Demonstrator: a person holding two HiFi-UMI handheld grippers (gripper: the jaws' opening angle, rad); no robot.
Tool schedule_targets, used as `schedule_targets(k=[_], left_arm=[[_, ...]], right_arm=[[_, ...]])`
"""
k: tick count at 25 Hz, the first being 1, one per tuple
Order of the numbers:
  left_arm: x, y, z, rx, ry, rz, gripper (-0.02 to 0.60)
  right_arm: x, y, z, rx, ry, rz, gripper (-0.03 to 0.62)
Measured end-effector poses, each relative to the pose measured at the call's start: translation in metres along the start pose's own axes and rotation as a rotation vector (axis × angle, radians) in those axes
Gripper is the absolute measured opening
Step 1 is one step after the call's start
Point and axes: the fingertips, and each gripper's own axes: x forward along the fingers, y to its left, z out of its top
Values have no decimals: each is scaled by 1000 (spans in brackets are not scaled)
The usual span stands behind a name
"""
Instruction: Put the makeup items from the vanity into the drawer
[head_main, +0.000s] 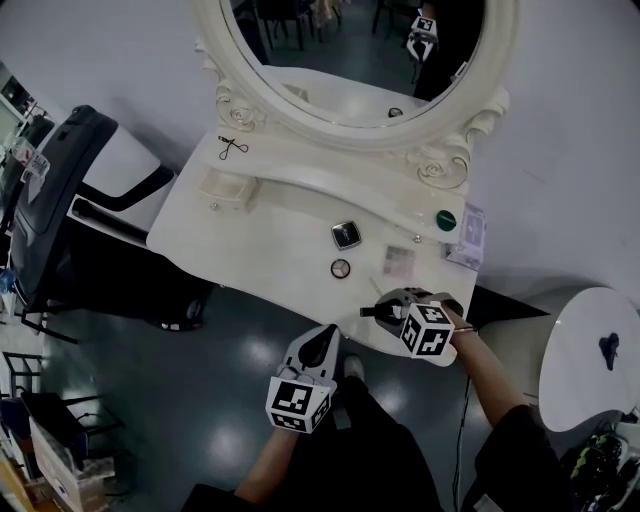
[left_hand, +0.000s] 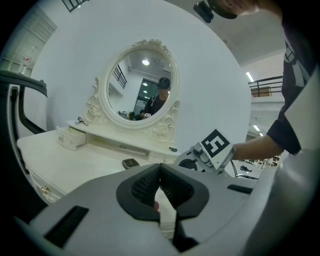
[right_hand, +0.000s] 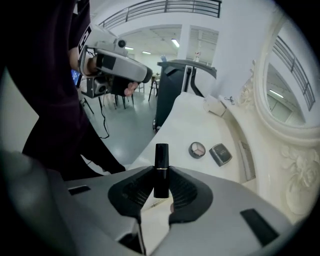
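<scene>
My right gripper is shut on a black lipstick, which stands upright between its pads above the front right edge of the white vanity. On the vanity top lie a black square compact, a round eyeshadow pan, a pinkish palette, a green round item and an eyelash curler. A small drawer stands at the back left. My left gripper hangs off the vanity's front edge over the floor, its jaws together and nothing in them.
An oval mirror rises behind the top. A clear package lies at the vanity's right end. A black treadmill stands to the left, a round white table to the right. Dark glossy floor lies in front.
</scene>
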Motion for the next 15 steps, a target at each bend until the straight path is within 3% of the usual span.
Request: schedule_targets(k=[15], left_arm=[[-34, -1, 49, 49, -119, 31, 14]], right_arm=[[-69, -4, 85, 300, -375, -201, 106]])
